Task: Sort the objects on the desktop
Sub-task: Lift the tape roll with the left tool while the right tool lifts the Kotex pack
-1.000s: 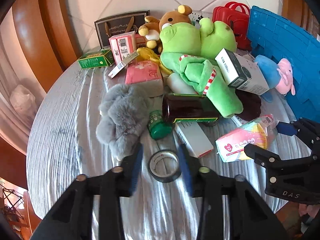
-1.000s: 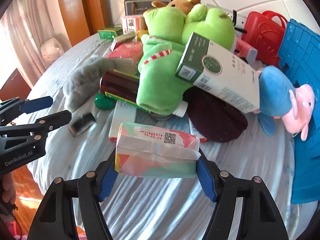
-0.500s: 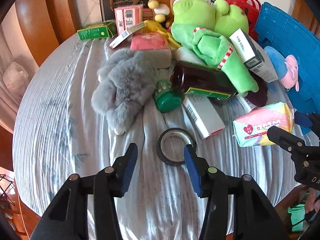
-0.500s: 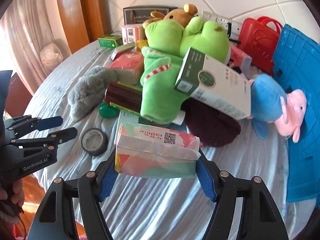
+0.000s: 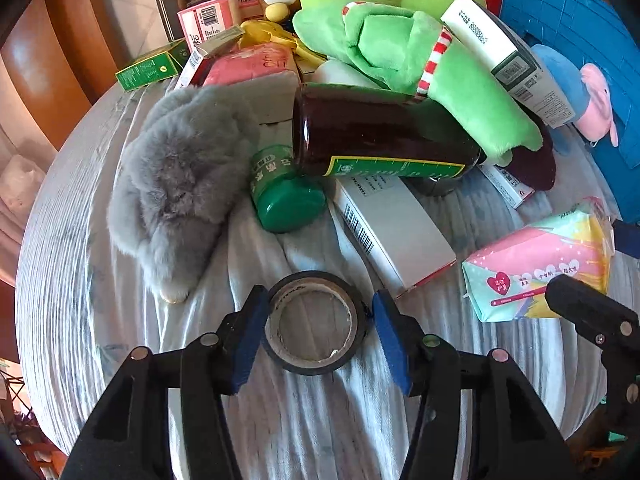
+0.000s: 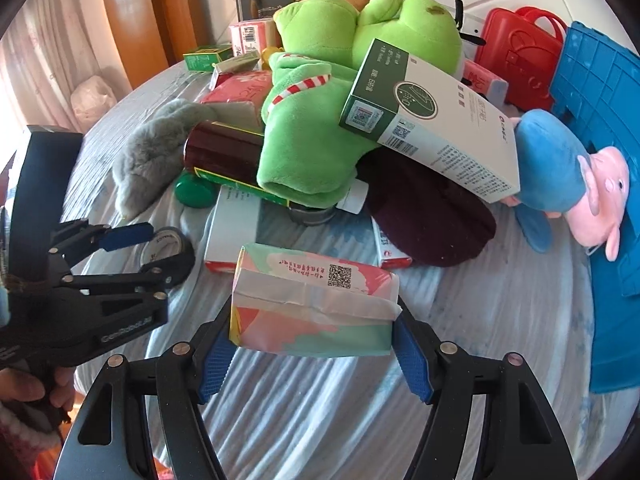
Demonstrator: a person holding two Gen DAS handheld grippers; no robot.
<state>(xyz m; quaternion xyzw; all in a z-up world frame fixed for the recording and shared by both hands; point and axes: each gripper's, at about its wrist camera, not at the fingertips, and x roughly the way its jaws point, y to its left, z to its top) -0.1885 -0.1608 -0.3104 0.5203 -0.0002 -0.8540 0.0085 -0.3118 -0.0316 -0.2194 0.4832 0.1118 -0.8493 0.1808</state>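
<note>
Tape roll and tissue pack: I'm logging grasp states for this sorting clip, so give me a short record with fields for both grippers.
left gripper: jaws opening, straddling the tape roll; whether the pads touch it cannot be told
tape roll: lying flat on the striped cloth, in front of the grey plush
right gripper: shut on the tissue pack
tissue pack: held clear of the pile
white box: flat, behind the tape roll
</note>
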